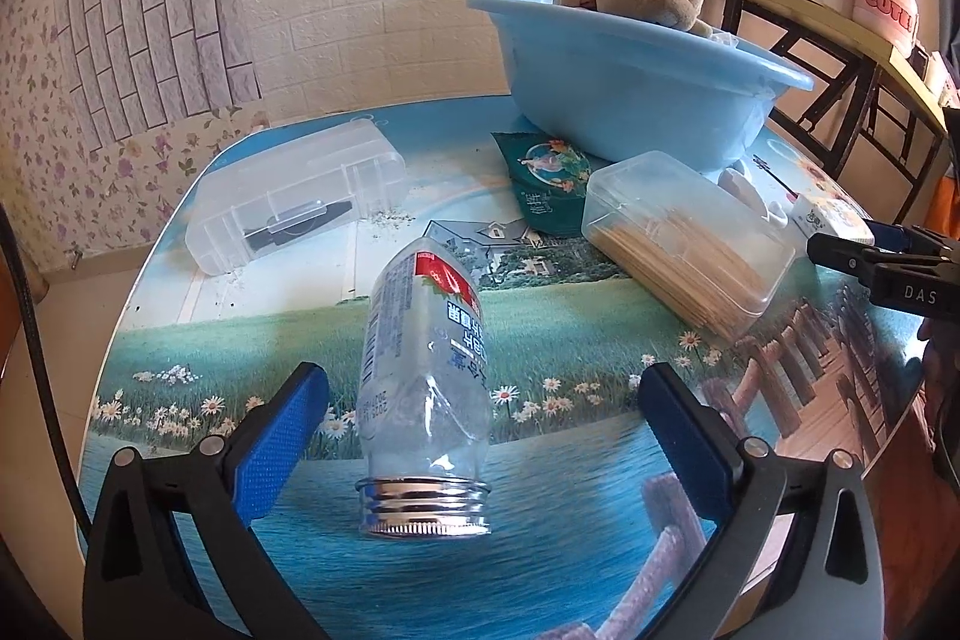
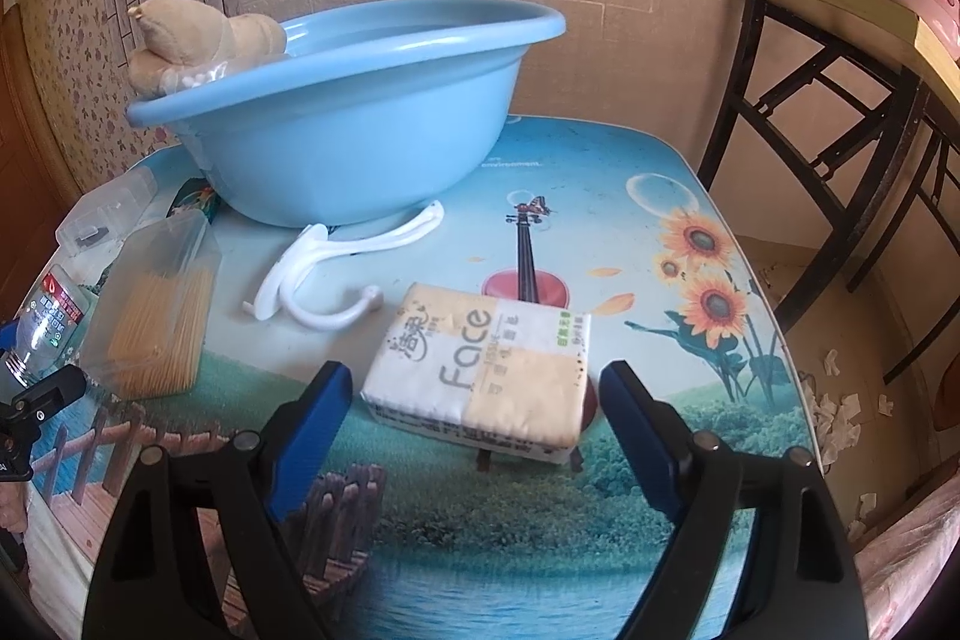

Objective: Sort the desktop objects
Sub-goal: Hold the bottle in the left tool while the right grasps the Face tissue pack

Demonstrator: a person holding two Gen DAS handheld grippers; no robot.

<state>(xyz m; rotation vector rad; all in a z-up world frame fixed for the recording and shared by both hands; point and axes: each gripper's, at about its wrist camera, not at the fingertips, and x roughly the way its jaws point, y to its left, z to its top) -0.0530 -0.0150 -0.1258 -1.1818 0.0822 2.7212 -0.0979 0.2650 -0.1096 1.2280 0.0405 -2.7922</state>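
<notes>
In the left wrist view my left gripper [image 1: 483, 418] is open, its blue pads on either side of a clear bottle [image 1: 420, 358] with a silver cap that lies on the table, cap toward me. In the right wrist view my right gripper [image 2: 474, 412] is open, its pads flanking a "Face" tissue pack [image 2: 480, 382] lying flat, not touching it. A light blue basin [image 2: 354, 112] holds a tan plush toy [image 2: 198, 40] at the table's back. The basin also shows in the left wrist view [image 1: 630, 94].
A clear box of wooden sticks [image 1: 684, 238], a clear case with a black pen [image 1: 294, 202] and a green packet [image 1: 549, 178] lie on the picture-printed table. A white double hook [image 2: 336, 274] lies before the basin. A black-framed side table [image 2: 840, 112] stands to the right.
</notes>
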